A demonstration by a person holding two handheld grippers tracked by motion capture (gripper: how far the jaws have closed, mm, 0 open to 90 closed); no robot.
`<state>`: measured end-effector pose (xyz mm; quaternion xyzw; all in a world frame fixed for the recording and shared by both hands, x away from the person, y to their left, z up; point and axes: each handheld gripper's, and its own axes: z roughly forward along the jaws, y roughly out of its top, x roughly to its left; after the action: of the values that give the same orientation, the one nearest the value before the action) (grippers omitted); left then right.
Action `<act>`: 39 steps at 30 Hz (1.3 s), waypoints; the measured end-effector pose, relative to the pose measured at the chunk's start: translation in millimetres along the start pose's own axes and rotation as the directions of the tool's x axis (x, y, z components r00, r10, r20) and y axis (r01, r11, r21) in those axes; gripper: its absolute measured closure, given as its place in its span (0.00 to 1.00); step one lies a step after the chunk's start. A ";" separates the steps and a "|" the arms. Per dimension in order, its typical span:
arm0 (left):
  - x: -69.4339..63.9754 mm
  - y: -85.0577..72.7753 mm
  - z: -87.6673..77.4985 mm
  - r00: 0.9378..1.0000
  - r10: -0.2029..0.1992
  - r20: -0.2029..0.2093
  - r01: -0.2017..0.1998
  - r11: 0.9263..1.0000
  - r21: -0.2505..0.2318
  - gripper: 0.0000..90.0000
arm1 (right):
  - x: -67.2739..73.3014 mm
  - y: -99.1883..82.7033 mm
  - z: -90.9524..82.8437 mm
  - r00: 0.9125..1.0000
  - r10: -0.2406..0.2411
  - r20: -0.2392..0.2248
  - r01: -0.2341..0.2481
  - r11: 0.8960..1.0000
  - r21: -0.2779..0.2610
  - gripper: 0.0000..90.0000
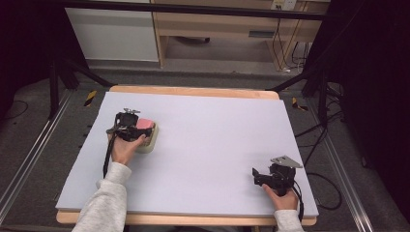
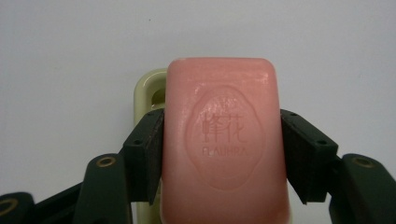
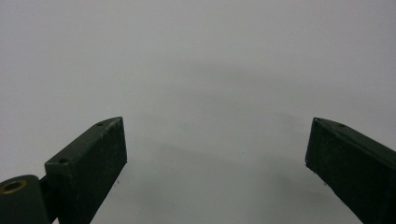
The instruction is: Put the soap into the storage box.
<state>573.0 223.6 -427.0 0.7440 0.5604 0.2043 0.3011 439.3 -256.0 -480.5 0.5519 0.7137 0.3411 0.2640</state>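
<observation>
A pink bar of soap (image 2: pixel 224 135) with a stamped oval emblem is clamped between both pads of my left gripper (image 2: pixel 223 154), so the gripper is shut on it. The soap hangs over a pale cream soap dish (image 2: pixel 148 91); whether they touch I cannot tell. In the high view the same soap (image 1: pixel 144 124) and dish (image 1: pixel 149 143) lie at the left middle of the table, with the left gripper (image 1: pixel 137 125) on them. My right gripper (image 3: pixel 215 149) stands open over bare grey surface, nothing between its fingers. It rests near the front right corner (image 1: pixel 258 176).
A light grey mat (image 1: pixel 212 140) covers the wooden table, whose edge shows at the back (image 1: pixel 193 90). Dark stand legs flank the table on the floor at left (image 1: pixel 53 92) and right (image 1: pixel 321 92). Cables lie on the floor at right.
</observation>
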 end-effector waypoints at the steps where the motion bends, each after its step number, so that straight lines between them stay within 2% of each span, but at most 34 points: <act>1: 0.3 -1.1 0.8 1.000 0.000 -0.003 0.000 1.000 0.000 0.41 | -0.2 0.0 -0.1 1.000 -0.001 0.000 0.001 1.000 0.000 0.06; 26: -1.2 -8.8 14.3 1.000 -0.018 -0.006 0.018 1.000 0.019 0.41 | -0.1 0.1 -0.6 1.000 -0.002 0.001 0.002 1.000 0.000 0.06; 34: -1.1 -11.4 17.3 0.999 -0.015 -0.031 0.016 1.000 0.023 0.41 | -0.2 0.0 -0.2 1.000 -0.006 0.001 0.006 1.000 0.001 0.06; 39: -1.0 -12.7 17.4 0.999 -0.019 -0.028 0.020 1.000 0.013 0.41 | 0.4 0.0 -0.2 1.000 0.000 -0.001 0.000 1.000 0.003 0.06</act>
<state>574.9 221.2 -448.4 0.7376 0.5731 0.2080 0.2904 439.1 -255.7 -480.4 0.5521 0.7144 0.3401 0.2629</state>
